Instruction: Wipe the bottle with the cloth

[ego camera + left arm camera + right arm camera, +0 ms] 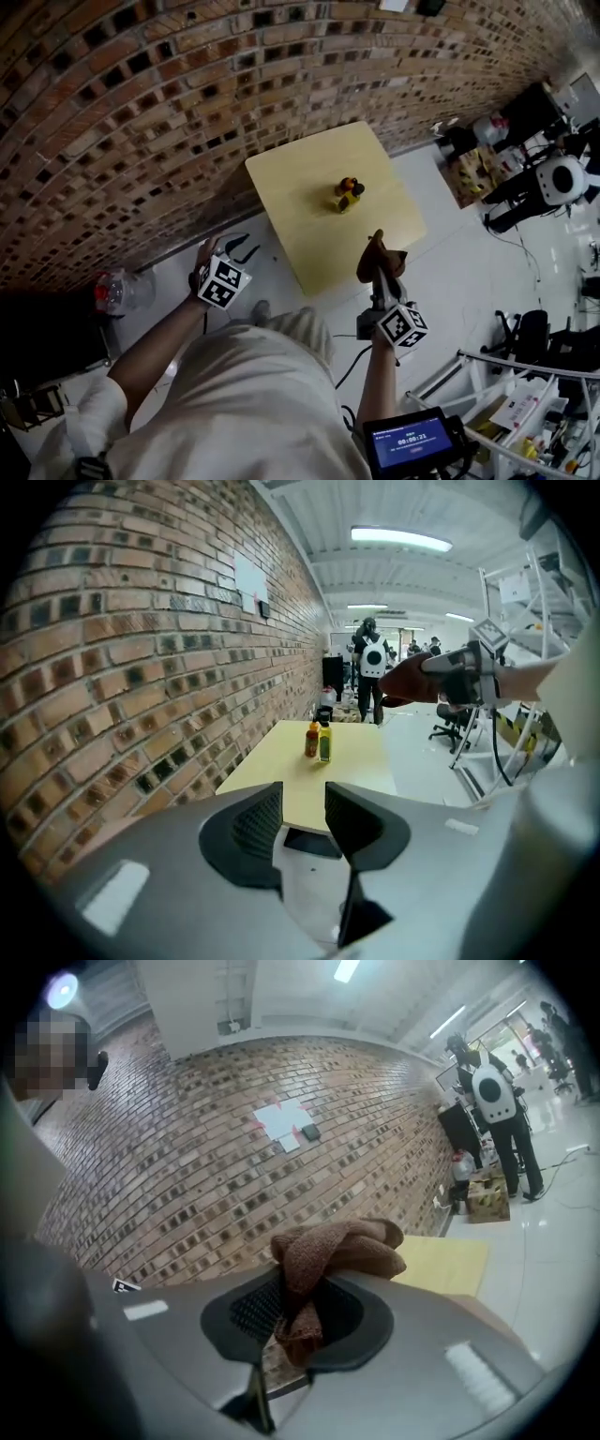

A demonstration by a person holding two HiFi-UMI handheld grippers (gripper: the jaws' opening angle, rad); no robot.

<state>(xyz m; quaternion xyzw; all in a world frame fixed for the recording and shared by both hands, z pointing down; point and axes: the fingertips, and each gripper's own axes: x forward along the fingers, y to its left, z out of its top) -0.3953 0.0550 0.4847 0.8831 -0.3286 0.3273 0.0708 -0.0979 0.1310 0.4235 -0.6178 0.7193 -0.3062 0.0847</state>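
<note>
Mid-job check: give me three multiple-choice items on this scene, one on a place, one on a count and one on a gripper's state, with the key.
1. Where do the bottles stand?
A. on the floor
B. on the yellow table
C. on a chair

2. How many bottles stand there?
A. one
B. two
C. four

3. What does the right gripper hold?
A. nothing
B. a bottle
C. the brown cloth

Key:
1 B: the head view and the left gripper view both show them near the middle of the tabletop.
2 B: an orange bottle and a yellow-green bottle stand side by side.
3 C: the right gripper view shows its jaws closed on the cloth.
</note>
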